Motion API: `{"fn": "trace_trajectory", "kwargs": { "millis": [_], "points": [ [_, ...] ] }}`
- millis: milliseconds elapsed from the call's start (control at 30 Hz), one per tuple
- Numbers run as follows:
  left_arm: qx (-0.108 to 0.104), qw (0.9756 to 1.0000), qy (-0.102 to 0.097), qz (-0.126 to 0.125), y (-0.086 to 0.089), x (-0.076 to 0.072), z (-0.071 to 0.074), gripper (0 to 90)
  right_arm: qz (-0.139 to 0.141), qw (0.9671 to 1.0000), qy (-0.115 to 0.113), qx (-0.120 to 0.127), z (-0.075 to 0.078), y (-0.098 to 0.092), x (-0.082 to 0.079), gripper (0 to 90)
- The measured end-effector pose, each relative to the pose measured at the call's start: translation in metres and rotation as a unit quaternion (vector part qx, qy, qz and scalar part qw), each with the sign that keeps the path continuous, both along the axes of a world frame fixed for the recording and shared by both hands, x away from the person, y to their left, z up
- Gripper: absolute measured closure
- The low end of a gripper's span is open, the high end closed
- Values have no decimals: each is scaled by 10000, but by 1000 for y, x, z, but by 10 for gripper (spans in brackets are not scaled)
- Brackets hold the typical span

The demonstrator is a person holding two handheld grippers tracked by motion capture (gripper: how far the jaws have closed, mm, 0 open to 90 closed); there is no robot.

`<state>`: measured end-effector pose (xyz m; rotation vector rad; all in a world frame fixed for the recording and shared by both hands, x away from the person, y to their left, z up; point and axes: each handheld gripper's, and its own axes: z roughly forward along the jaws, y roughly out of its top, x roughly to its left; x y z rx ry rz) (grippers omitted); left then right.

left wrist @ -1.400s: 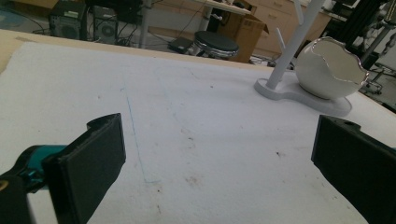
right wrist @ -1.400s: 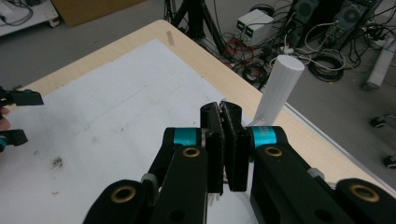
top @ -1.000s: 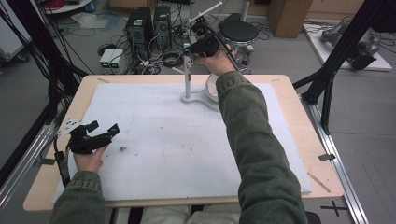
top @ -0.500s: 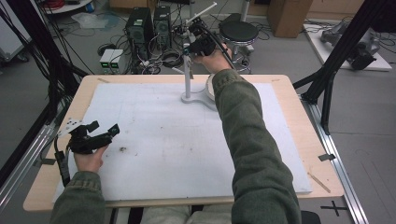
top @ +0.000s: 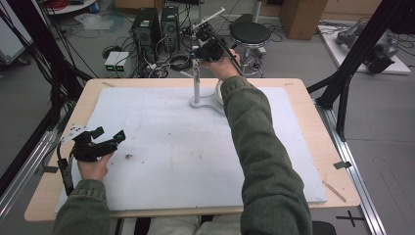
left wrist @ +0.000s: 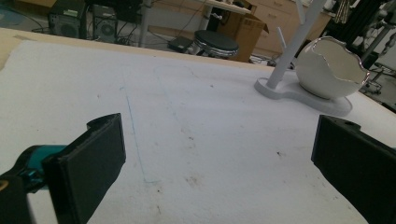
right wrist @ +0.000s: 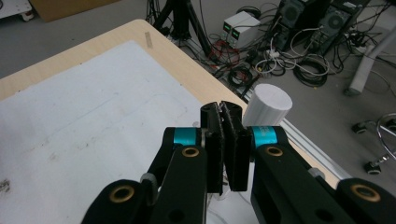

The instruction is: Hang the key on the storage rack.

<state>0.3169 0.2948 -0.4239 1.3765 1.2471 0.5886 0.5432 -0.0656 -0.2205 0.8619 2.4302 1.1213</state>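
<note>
Right hand-held gripper (top: 208, 45), jaws together, beside the white stand (top: 196, 81) top; left hand-held gripper (top: 105, 138) spread apart

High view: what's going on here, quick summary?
A person works at a table covered by a white mat. The right gripper is raised at the top of a white branched stand, jaws pressed together. Whether they pinch anything can't be told. The left gripper rests open near the mat's left edge. An eggshell-shaped bowl sits on the stand's base.
</note>
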Motion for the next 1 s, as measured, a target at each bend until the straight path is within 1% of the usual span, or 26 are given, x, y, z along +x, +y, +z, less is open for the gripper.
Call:
{"fn": "trace_trajectory", "kwargs": {
  "millis": [133,200,233,333,467,500,533,567,600,667,733,767,833,867,900,933,1000],
  "points": [
    [0,10000,1,2,0,0,0,34,11,10000,24,94,0,-6,-2,864],
    [-1,10000,0,1,0,0,0,34,1,9998,40,206,1,-11,-3,772],
    [2,10000,-1,-5,0,0,0,34,-18,9996,83,287,1,-13,-3,750],
    [12,10000,4,-8,-1,0,0,34,-108,9995,108,274,3,-16,-6,633],
    [8,10000,3,-6,0,0,0,34,-108,9990,163,411,6,-19,-9,490],
    [13,10000,3,-5,0,0,0,34,-91,9988,212,440,6,-20,-10,446],
    [3,10000,-1,-1,0,0,0,34,-102,9981,341,501,5,-21,-9,394],
    [7,10000,-1,0,0,0,0,34,-120,9970,523,549,4,-21,-9,364],
    [5,10000,-2,4,0,0,0,34,-159,9964,637,529,3,-22,-8,320],
    [6,10000,-3,6,0,0,0,34,-220,9962,668,510,1,-23,-9,255],
    [8,10000,-4,8,0,0,0,34,-231,9944,824,623,-2,-27,-9,199],
    [1,10000,-8,2,-1,0,0,34,-243,9941,847,627,-3,-28,-9,180],
    [21,10000,-2,-5,-1,0,0,34,-257,9948,836,518,-5,-30,-11,96],
    [23,10000,-3,-6,-1,0,0,34,-197,9955,808,447,-7,-31,-13,95],
    [22,10000,-9,-2,0,0,0,34,-166,9964,758,354,-7,-31,-15,72],
    [8,10000,-5,6,-1,0,0,34,-171,9973,663,275,-9,-31,-17,3],
    [17,10000,-4,-4,-1,0,0,34,-289,9975,603,222,-10,-32,-21,5]
  ]
}}
